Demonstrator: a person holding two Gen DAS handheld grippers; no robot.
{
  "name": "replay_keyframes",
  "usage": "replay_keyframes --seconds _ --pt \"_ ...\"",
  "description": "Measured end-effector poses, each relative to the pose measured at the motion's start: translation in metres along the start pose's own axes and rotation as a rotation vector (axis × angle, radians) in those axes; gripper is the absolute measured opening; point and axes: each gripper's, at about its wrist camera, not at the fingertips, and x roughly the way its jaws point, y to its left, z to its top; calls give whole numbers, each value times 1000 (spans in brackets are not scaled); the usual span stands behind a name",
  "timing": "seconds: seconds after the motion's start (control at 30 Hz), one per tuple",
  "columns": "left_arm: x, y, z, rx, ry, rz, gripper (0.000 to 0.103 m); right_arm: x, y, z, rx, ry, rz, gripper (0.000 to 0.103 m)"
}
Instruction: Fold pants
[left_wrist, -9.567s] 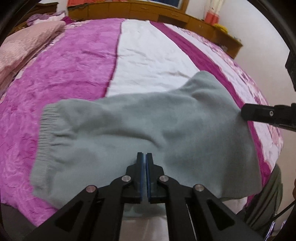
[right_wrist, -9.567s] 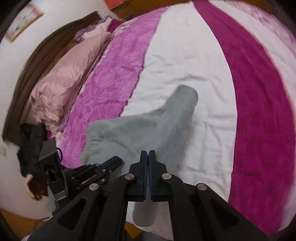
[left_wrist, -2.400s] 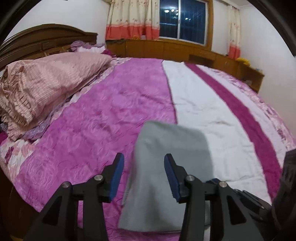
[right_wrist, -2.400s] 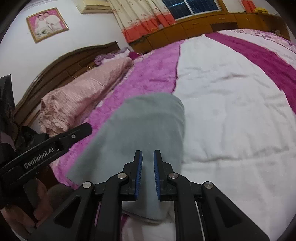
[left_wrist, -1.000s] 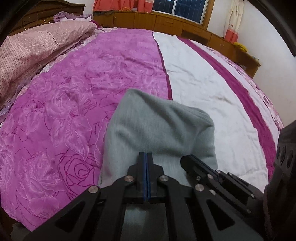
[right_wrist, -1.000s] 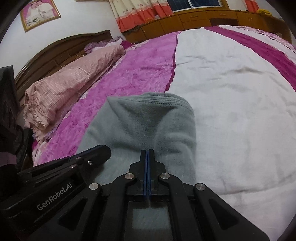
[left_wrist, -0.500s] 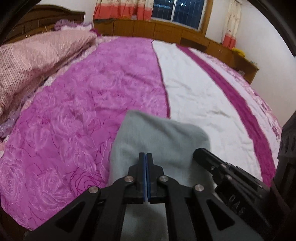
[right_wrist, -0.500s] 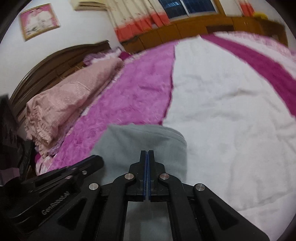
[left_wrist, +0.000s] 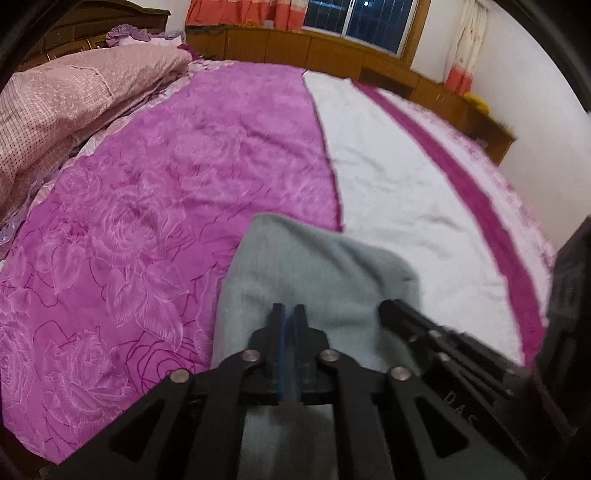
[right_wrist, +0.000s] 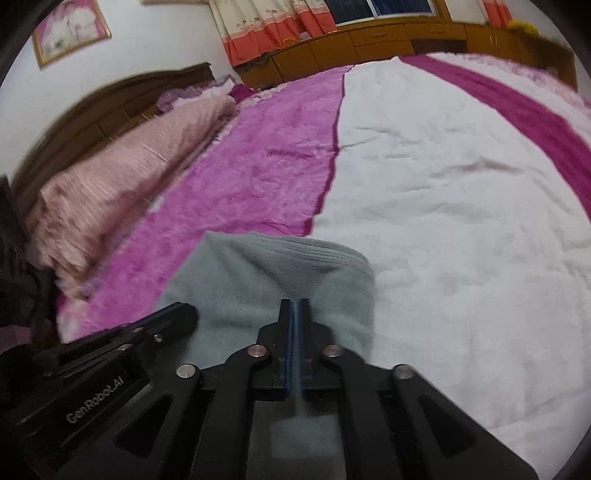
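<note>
Across the lower centre of both wrist views, grey pants (left_wrist: 317, 273) lie in a folded bundle on a bed (left_wrist: 399, 192), straddling the seam where the magenta rose-patterned spread (left_wrist: 155, 206) meets the white panel (right_wrist: 443, 206). Low in the left wrist view, the left gripper (left_wrist: 290, 314) has its blue-padded jaws just opening, a narrow slit between them showing grey cloth, though whether the pads still press it cannot be told. At lower centre of the right wrist view, the right gripper (right_wrist: 294, 308) is nearly closed, pads almost touching, over the near edge of the pants; a pinch of fabric cannot be confirmed. A pink quilt (right_wrist: 122, 184) sits at the left, wooden cabinets (right_wrist: 376, 40) along the top.
</note>
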Motion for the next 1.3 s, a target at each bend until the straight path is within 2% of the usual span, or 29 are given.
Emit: replay_keyframes --seconds 0.03,0.07,0.1,0.13,0.2,0.3,0.37,0.47,0.57,0.7,0.8,0.97,1.03,1.13,1.17,1.2,1.3 --pt "-7 1 2 5 -13 -7 24 -5 -4 1 35 10 47 12" --pt "-17 1 4 19 -33 -9 34 -11 -9 0 81 21 98 16" --pt "-27 3 5 32 -48 -14 55 -16 -14 -1 117 27 133 23" --pt "-34 4 6 37 -53 -20 68 -23 -19 -4 161 36 167 29" --pt "-45 11 3 39 -36 -65 76 -35 -30 -11 232 57 223 35" --pt "-39 18 -6 41 63 -111 78 -46 -47 -26 310 96 249 46" --pt "-25 23 -15 53 150 -136 78 -44 -52 -33 330 122 259 46" --pt "-7 34 -26 19 235 -120 78 -40 -57 -50 361 156 307 46" --pt "-5 46 -24 -48 257 -177 79 -39 -51 -61 332 162 352 46" --pt "15 45 -23 -70 343 -277 87 -27 -49 -65 325 160 371 46" --pt "29 43 -15 -110 327 -321 95 -16 -47 -58 326 133 388 46" --pt "33 52 -5 -169 294 -354 93 0 -51 -46 365 90 433 46" --pt "28 55 -8 -187 283 -357 79 3 -48 -43 352 93 426 45" --pt "26 63 -10 -217 284 -351 69 6 -39 -42 305 100 415 44" --pt "24 65 -12 -226 285 -353 66 6 -38 -42 299 103 409 41" --pt "24 67 -12 -234 285 -351 60 7 -37 -42 294 107 392 34" --pt "15 71 -13 -243 265 -353 45 4 -35 -40 298 109 384 23"
